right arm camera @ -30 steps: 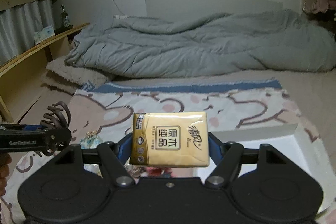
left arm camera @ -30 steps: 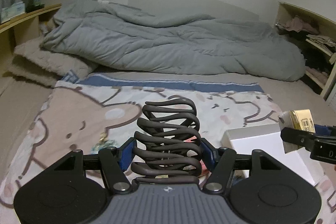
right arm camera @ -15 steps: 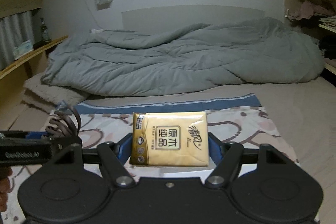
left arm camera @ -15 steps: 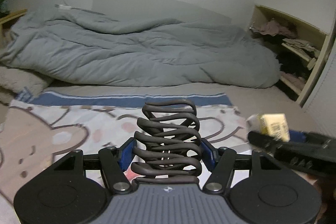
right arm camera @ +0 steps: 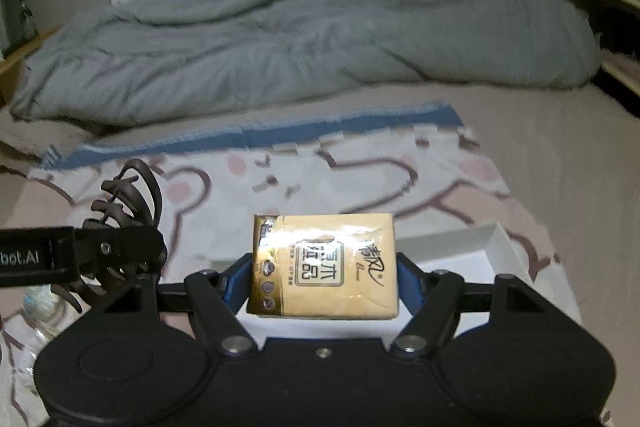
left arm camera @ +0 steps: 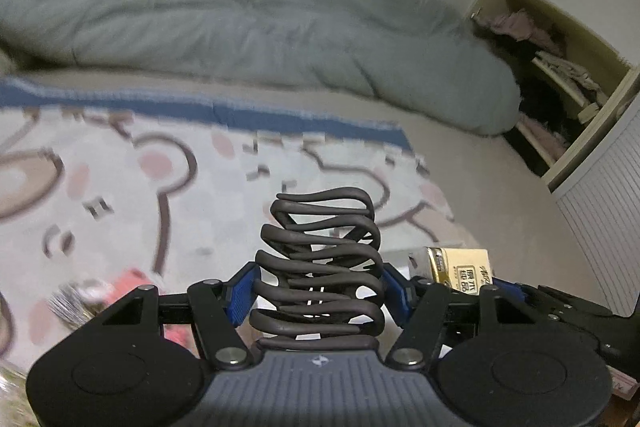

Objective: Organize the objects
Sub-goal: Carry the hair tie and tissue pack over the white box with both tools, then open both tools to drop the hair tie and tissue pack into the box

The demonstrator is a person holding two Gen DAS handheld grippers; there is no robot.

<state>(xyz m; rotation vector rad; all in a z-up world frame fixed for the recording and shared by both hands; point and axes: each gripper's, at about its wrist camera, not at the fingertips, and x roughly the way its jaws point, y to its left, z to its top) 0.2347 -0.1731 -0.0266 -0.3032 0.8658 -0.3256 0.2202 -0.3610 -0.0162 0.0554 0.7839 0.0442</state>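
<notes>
I had both claws loaded, so the move ahead turned on where the white box (right arm camera: 460, 251) lay from each of them. In the right wrist view its open tray sat at the lower right of the frame, on the bear-print blanket (right arm camera: 360, 179), directly under and just beyond the right gripper (right arm camera: 324, 279). That gripper pinched the tissue pack (right arm camera: 324, 267) across its 2 short sides, blue pads pressed on the pack's left and right edges, with the printed face toward the camera and the long axis running left to right across the frame. The far rim of the box ran roughly the same way, tilted up toward the right.

In the left wrist view the left gripper (left arm camera: 318, 297) was clamped on the dark claw hair clip (left arm camera: 320, 259), its pads on the clip's 2 sides and the stacked teeth rising toward the centre of the frame. From there only a sliver of white showed at lower centre right, behind the clip and beside the tissue pack (left arm camera: 460, 267), so I judged the box lay to the right of the left claw.

I judged the right hand nearer, already above the tray. The left claw (right arm camera: 120, 251) showed at the left edge of the right view, short of the box.
</notes>
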